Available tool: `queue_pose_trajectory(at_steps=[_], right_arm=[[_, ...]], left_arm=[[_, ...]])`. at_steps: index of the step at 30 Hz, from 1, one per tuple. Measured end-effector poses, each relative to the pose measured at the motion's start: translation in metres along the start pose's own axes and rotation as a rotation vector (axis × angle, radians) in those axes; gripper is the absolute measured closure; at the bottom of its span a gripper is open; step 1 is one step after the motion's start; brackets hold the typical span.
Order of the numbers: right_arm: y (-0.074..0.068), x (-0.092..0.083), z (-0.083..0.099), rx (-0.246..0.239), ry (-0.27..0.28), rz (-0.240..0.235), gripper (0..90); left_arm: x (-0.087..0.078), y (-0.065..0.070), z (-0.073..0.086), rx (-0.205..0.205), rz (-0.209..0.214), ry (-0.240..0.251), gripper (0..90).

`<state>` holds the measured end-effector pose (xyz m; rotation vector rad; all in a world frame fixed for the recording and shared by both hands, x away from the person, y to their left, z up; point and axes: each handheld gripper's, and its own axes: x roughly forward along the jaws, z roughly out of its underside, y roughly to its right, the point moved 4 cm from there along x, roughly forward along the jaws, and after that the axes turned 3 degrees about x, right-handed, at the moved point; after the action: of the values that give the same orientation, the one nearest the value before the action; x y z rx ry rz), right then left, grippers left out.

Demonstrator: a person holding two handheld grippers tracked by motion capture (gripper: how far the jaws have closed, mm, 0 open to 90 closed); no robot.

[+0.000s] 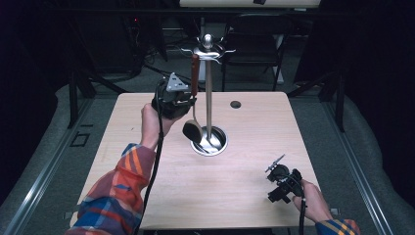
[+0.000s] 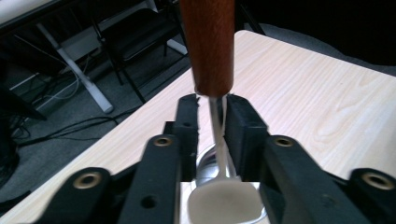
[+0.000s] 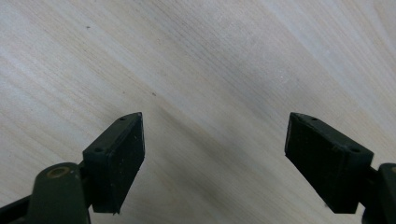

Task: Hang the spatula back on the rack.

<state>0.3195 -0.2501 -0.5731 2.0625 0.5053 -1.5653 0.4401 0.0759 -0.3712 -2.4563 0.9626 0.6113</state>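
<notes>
No writing, label, brand, number or sign could be read anywhere in the three views. The black jaws of each hand-held gripper were bare of markings, and so was the pale wood-grain desk (image 3: pixel 210 60) beneath them.
</notes>
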Motion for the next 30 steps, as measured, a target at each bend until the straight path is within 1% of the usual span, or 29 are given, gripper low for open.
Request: queue_pose_trajectory(at_steps=[3, 4, 6, 7, 9, 10, 11, 12, 14, 15, 16, 18, 19, 20, 22, 23, 24, 27, 28, 29, 30], right_arm=[[0.000, 0.000, 0.000, 0.001, -0.007, -0.002, 19.7], [-0.001, -0.001, 0.000, 0.006, -0.005, -0.013, 19.7], [-0.001, 0.000, 0.000, 0.001, -0.005, -0.012, 19.7], [-0.001, 0.000, 0.000, 0.001, -0.004, -0.011, 19.7], [-0.001, 0.000, 0.000, 0.004, 0.000, -0.011, 19.7], [-0.001, 0.000, 0.000, 0.004, 0.000, -0.011, 19.7], [-0.001, 0.000, 0.000, 0.006, 0.001, -0.011, 19.7], [-0.001, 0.000, 0.000, 0.006, 0.001, -0.011, 19.7], [-0.001, 0.000, 0.000, 0.006, 0.002, -0.013, 19.8], [-0.001, 0.000, 0.000, 0.006, 0.002, -0.013, 19.8], [-0.001, 0.000, 0.000, 0.007, 0.001, -0.012, 19.9], [-0.001, 0.000, 0.000, 0.006, 0.000, -0.013, 19.9], [-0.001, 0.000, 0.000, 0.005, -0.001, -0.005, 20.0], [-0.001, 0.000, 0.000, 0.006, 0.000, -0.005, 20.0], [-0.001, 0.000, 0.000, 0.011, 0.003, -0.013, 20.9], [-0.001, 0.000, 0.000, 0.010, 0.001, -0.004, 21.0], [0.001, 0.000, 0.000, 0.009, -0.004, 0.002, 21.4], [0.001, -0.001, 0.000, 0.001, -0.014, 0.001, 21.4], [0.000, 0.000, 0.000, 0.008, -0.005, 0.005, 21.3], [0.000, 0.001, 0.000, 0.013, 0.002, -0.002, 21.2], [-0.001, 0.000, 0.000, 0.013, 0.001, -0.003, 21.1]], left_arm=[[-0.005, -0.001, 0.002, 0.002, -0.008, -0.008, 65.7], [-0.007, -0.001, 0.004, 0.000, -0.013, -0.012, 64.1], [-0.010, -0.001, 0.006, -0.009, -0.018, -0.011, 58.7], [-0.014, -0.001, 0.010, -0.015, -0.022, -0.022, 56.3], [-0.016, -0.001, 0.012, -0.018, -0.023, -0.030, 51.1], [-0.018, -0.001, 0.015, -0.024, -0.025, -0.029, 51.1], [-0.020, -0.001, 0.017, -0.022, -0.027, -0.035, 47.3], [-0.023, -0.001, 0.019, -0.029, -0.026, -0.032, 47.3], [-0.028, -0.001, 0.023, -0.033, -0.032, -0.031, 42.4], [-0.031, -0.001, 0.025, -0.035, -0.032, -0.031, 42.4], [-0.034, -0.001, 0.028, -0.033, -0.031, -0.031, 39.8], [-0.039, 0.000, 0.033, -0.040, -0.029, -0.034, 38.5], [-0.042, 0.001, 0.036, -0.035, -0.031, -0.036, 37.3], [-0.044, 0.003, 0.039, -0.039, -0.029, -0.039, 36.2], [-0.047, 0.005, 0.047, -0.038, -0.031, -0.048, 33.7], [-0.048, 0.006, 0.052, -0.039, -0.031, -0.056, 32.2], [-0.049, 0.007, 0.057, -0.045, -0.029, -0.065, 28.9], [-0.050, 0.010, 0.071, -0.055, -0.028, -0.086, 27.4], [-0.050, 0.012, 0.076, -0.066, -0.029, -0.089, 26.7], [-0.050, 0.013, 0.080, -0.074, -0.026, -0.099, 26.1], [-0.050, 0.013, 0.084, -0.078, -0.024, -0.105, 25.6]])
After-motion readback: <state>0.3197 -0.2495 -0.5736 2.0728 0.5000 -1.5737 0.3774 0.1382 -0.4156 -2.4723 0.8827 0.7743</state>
